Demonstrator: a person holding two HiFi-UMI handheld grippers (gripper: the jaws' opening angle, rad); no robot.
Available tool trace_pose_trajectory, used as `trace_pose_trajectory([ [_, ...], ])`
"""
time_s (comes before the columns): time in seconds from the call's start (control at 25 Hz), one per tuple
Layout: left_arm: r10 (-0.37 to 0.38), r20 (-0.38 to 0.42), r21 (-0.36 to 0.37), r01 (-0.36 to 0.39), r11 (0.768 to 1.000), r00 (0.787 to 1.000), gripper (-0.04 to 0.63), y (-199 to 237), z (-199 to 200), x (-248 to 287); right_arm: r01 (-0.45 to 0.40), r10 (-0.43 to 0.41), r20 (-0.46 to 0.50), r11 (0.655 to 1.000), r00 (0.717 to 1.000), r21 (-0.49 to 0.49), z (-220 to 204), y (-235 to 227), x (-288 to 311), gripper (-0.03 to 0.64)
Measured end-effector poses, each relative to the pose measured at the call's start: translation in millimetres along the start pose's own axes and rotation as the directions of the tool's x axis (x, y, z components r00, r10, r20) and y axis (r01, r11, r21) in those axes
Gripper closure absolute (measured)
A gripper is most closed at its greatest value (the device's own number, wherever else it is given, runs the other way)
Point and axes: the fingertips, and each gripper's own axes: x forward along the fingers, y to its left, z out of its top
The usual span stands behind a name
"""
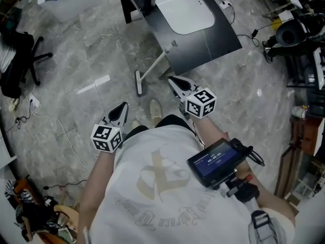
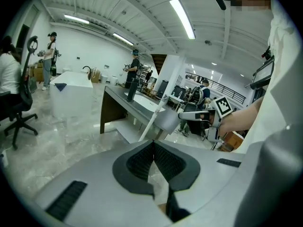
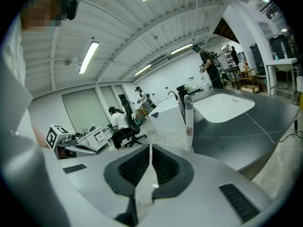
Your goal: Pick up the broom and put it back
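Note:
The broom (image 1: 152, 65) has a white handle. It leans against the edge of the dark table (image 1: 218, 39), with its head on the marble floor. My left gripper (image 1: 122, 108) hovers over the floor, short of the broom head and to its left; its jaws are shut and empty. My right gripper (image 1: 173, 80) is shut too, with nothing held, and points toward the table edge just right of the handle. In the left gripper view the broom handle (image 2: 152, 119) slants up beyond the shut tips (image 2: 153, 144). In the right gripper view the handle (image 3: 188, 122) stands just ahead, right of the tips (image 3: 150, 148).
A white basin (image 1: 185, 9) is set into the dark table. A black office chair (image 1: 20, 60) stands at the left, with cables (image 1: 45, 118) on the floor near it. Shelves and equipment (image 1: 299, 39) line the right side. Other people stand and sit in the background (image 2: 49, 56).

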Motion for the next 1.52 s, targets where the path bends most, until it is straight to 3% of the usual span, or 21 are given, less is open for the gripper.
trace_pose_trajectory([
  [0.24, 0.044, -0.016, -0.036, -0.044, 0.998, 0.999, 0.583, 12.4, 3.4, 21.3, 0.009, -0.009, -0.037, 1.000, 0.999, 0.008, -1.6, -37.6, 24.9, 0.597],
  [0.6, 0.084, 0.011, -0.057, -0.084, 0.995, 0.996, 0.583, 14.7, 15.6, 14.4, 0.040, -0.040, -0.050, 0.999, 0.998, -0.018, 10.5, -55.8, 33.0, 0.584],
  [0.92, 0.112, 0.009, -0.079, -0.111, 0.991, 0.994, 0.583, 23.4, 21.8, 26.0, 0.061, -0.063, -0.081, 0.998, 0.995, -0.029, 16.8, -85.1, 52.6, 0.484],
  [1.16, 0.146, 0.019, -0.087, -0.144, 0.986, 0.989, 0.583, 27.0, 25.0, 22.1, -0.007, 0.007, -0.060, 1.000, 0.998, 0.004, 26.9, -95.7, 62.3, 0.422],
  [1.52, 0.196, 0.031, -0.105, -0.191, 0.976, 0.980, 0.583, 32.6, 26.6, 26.2, -0.062, 0.059, -0.076, 0.997, 0.995, -0.041, 30.4, -104.4, 90.4, 0.419],
])
